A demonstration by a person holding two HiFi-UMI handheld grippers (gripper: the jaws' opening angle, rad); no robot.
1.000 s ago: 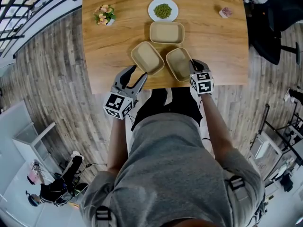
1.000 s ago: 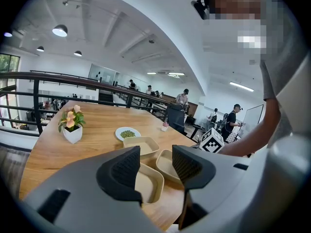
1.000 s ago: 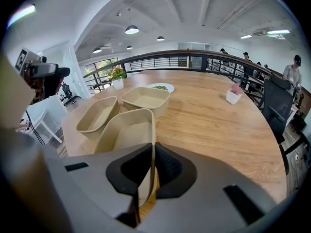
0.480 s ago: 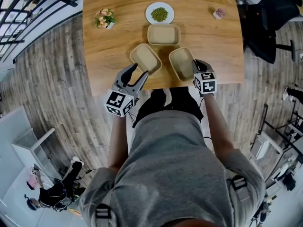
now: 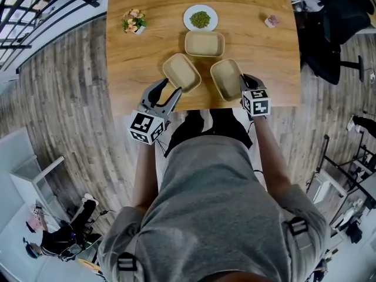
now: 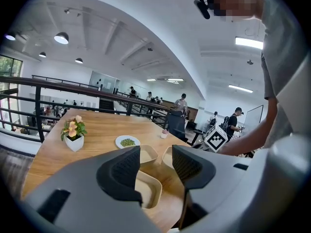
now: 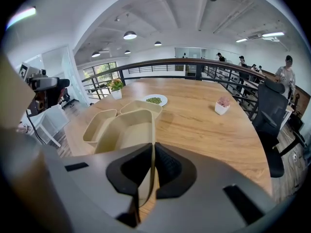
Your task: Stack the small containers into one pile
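Note:
Three beige small containers sit near the table's front edge. The left container [image 5: 181, 72] and the far container [image 5: 204, 43] stand free. My right gripper [image 5: 244, 86] is shut on the near right wall of the right container [image 5: 227, 79]. The right gripper view shows the thin wall pinched between the pads [image 7: 151, 166], with the container [image 7: 127, 130] stretching away from them. My left gripper [image 5: 167, 93] is open with nothing between its pads. It hovers at the near edge of the left container [image 6: 148, 191].
Behind the containers are a white plate of green bits [image 5: 200, 18], a small flower pot [image 5: 133, 22] at the far left and a small pink plant pot [image 5: 271, 20] at the far right. The table's front edge [image 5: 200, 107] lies just under both grippers.
The right gripper and its container have shifted slightly right, away from the left container. The left gripper has barely moved.

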